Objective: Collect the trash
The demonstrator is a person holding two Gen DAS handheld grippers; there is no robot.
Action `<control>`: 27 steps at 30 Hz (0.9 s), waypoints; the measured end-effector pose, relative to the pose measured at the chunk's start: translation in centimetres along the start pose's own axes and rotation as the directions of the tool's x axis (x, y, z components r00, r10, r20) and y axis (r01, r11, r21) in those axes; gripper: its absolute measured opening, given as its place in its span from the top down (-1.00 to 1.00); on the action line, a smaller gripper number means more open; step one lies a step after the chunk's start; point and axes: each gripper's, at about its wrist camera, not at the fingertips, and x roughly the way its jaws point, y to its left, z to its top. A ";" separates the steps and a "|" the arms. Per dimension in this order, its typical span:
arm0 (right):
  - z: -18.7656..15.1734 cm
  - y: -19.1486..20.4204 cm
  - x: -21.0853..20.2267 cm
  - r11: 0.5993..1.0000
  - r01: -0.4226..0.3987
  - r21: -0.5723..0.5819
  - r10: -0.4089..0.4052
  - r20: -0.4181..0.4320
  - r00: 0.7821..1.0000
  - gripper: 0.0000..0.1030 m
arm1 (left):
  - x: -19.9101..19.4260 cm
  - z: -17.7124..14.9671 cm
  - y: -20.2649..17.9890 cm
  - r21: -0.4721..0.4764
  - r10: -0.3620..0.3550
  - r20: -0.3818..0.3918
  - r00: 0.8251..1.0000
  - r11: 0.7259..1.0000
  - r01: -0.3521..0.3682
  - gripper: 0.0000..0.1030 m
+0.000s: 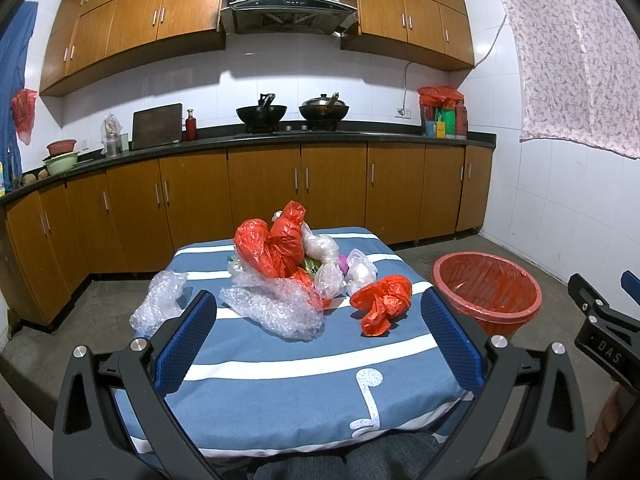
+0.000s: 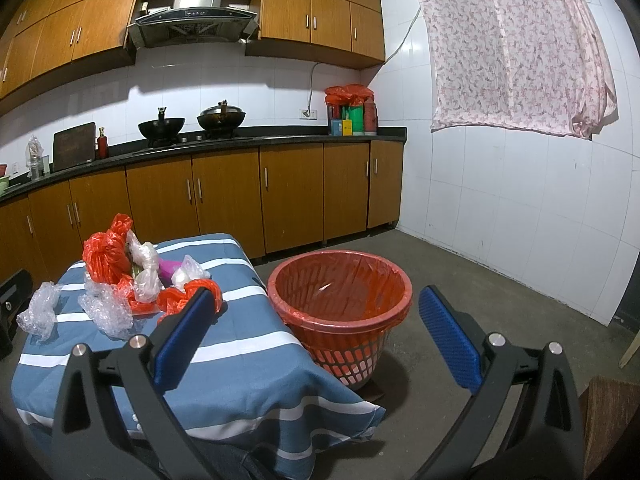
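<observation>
A pile of trash lies on a small table with a blue and white striped cloth (image 1: pixel 280 356): big red plastic bags (image 1: pixel 272 246), clear bags (image 1: pixel 326 264), bubble wrap (image 1: pixel 276 308), a separate bubble wrap piece (image 1: pixel 158 302) at the left, and a small crumpled red bag (image 1: pixel 382 298) at the right. A red bin (image 1: pixel 486 292) lined with a red bag stands on the floor right of the table; it also shows in the right wrist view (image 2: pixel 340 300). My left gripper (image 1: pixel 320 340) is open and empty over the table's near side. My right gripper (image 2: pixel 316 336) is open and empty near the bin.
Wooden cabinets and a dark counter (image 1: pixel 280 136) with two woks run along the far wall. A white tiled wall (image 2: pixel 520 220) with a pink cloth is at the right. The floor around the bin is concrete (image 2: pixel 480 280).
</observation>
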 end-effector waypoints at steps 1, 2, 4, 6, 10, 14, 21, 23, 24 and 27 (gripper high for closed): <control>0.0 0.0 0.0 1.000 0.000 0.000 0.000 0.000 1.000 -0.92 | 0.0 0.0 0.0 0.000 0.000 0.000 1.000 1.000 0.000 -0.96; 0.0 0.0 0.0 1.000 0.000 0.000 0.000 0.000 1.000 -0.92 | 0.0 0.0 0.0 0.000 0.001 -0.001 1.000 1.000 -0.001 -0.96; 0.0 0.0 0.1 1.000 0.000 0.001 0.000 -0.001 1.000 -0.92 | 0.0 0.0 0.0 0.000 0.000 -0.001 1.000 1.000 0.000 -0.96; -0.1 0.0 0.1 1.000 0.001 0.002 -0.001 -0.004 1.000 -0.92 | 0.0 0.0 0.0 0.000 0.001 -0.001 1.000 1.000 -0.001 -0.96; -0.2 -0.2 0.3 1.000 0.000 0.005 0.000 -0.014 1.000 -0.92 | 0.2 -1.7 -0.4 -0.004 0.008 -0.005 1.000 1.000 -0.008 -0.96; -0.8 0.2 1.2 1.000 -0.008 0.006 0.008 -0.034 0.999 -0.92 | 1.1 -2.0 0.1 -0.007 0.028 -0.018 0.999 1.000 -0.028 -0.96; -1.2 1.8 3.1 0.999 -0.045 -0.002 0.045 -0.102 0.994 -0.92 | 2.9 -3.1 3.9 -0.059 0.089 -0.088 0.992 0.994 -0.095 -0.96; -1.3 2.5 3.9 0.998 -0.060 -0.004 0.059 -0.121 0.991 -0.92 | 3.5 -3.7 5.6 -0.074 0.134 -0.118 0.984 0.987 -0.143 -0.96; -1.4 2.8 4.3 0.998 -0.065 -0.005 0.064 -0.127 0.990 -0.92 | 3.8 -3.6 6.3 -0.079 0.151 -0.130 0.980 0.984 -0.162 -0.96; -1.3 3.8 5.6 0.996 -0.087 -0.003 0.086 -0.152 0.985 -0.92 | 5.2 -3.9 9.3 -0.102 0.226 -0.172 0.959 0.964 -0.245 -0.96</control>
